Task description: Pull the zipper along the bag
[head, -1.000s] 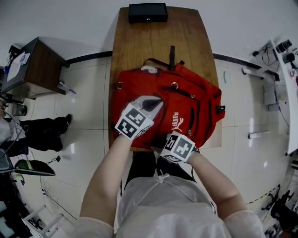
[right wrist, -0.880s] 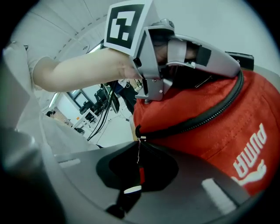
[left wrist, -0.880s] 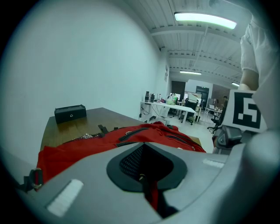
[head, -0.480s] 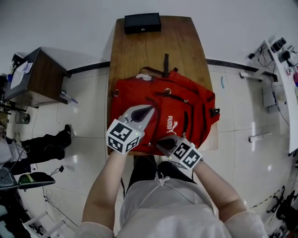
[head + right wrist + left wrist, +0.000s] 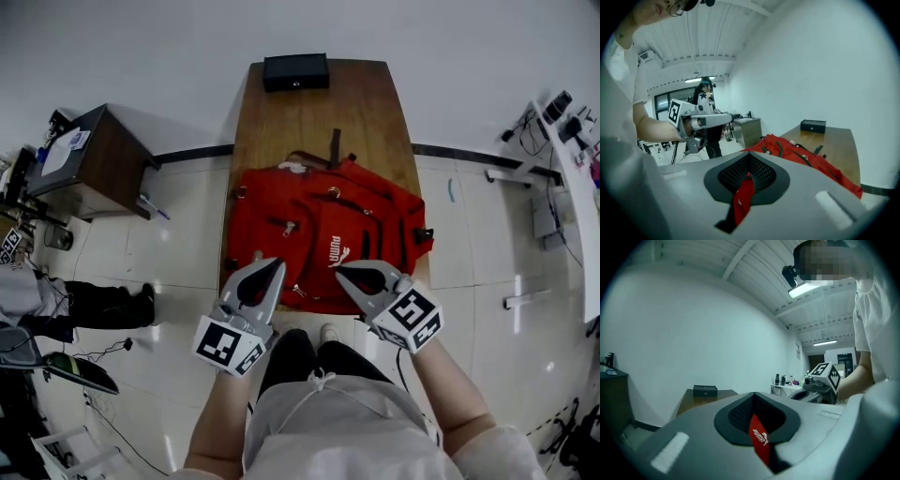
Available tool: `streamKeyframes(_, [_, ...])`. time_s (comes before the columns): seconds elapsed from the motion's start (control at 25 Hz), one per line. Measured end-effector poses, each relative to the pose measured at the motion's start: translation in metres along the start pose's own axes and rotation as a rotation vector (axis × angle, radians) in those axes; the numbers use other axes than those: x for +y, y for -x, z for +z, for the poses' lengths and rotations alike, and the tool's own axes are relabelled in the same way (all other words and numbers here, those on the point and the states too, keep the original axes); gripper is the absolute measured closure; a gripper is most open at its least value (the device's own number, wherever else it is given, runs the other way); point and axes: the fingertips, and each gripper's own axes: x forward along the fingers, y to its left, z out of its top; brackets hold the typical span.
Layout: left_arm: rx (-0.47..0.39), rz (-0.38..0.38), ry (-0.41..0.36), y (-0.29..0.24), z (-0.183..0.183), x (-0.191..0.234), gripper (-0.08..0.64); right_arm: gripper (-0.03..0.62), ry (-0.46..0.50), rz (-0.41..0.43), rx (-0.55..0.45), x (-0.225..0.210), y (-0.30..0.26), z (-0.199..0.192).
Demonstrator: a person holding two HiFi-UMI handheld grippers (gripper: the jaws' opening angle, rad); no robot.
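A red backpack (image 5: 323, 239) lies flat on the wooden table (image 5: 319, 112), front side up, with a small metal zipper pull (image 5: 290, 228) on its left pocket. My left gripper (image 5: 272, 265) hovers at the bag's near left edge, shut, with nothing held. My right gripper (image 5: 342, 272) hovers at the near edge to its right, also shut and empty. In the left gripper view the shut jaws (image 5: 755, 397) fill the frame, and a strip of red bag shows through their gap. The right gripper view shows the same over the backpack (image 5: 801, 157).
A black box (image 5: 295, 71) sits at the table's far end. A dark side cabinet (image 5: 89, 159) stands on the tiled floor to the left. White benches with equipment (image 5: 562, 112) stand at the right. A person (image 5: 705, 122) stands in the background of the right gripper view.
Both grippers have drawn back off the backpack toward me. The left one was over the bag's left front and now hangs at its near edge. The bag has not moved.
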Motion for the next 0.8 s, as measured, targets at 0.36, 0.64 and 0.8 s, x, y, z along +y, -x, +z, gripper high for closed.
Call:
streamKeyframes(0.36, [0.033, -0.023, -0.033, 0.083, -0.013, -0.051, 0.554, 0.584, -0.036, -0.155, -0.143, 0.054, 0.05, 0.013])
streamKeyframes(0.64, [-0.004, -0.058, -0.017, 0.174, -0.018, -0.088, 0.554, 0.584, -0.041, -0.259, -0.184, 0.148, 0.073, -0.008])
streamKeyframes(0.8, [-0.036, -0.081, -0.025, 0.221, -0.011, -0.113, 0.554, 0.584, -0.001, -0.302, -0.201, 0.205, 0.086, -0.008])
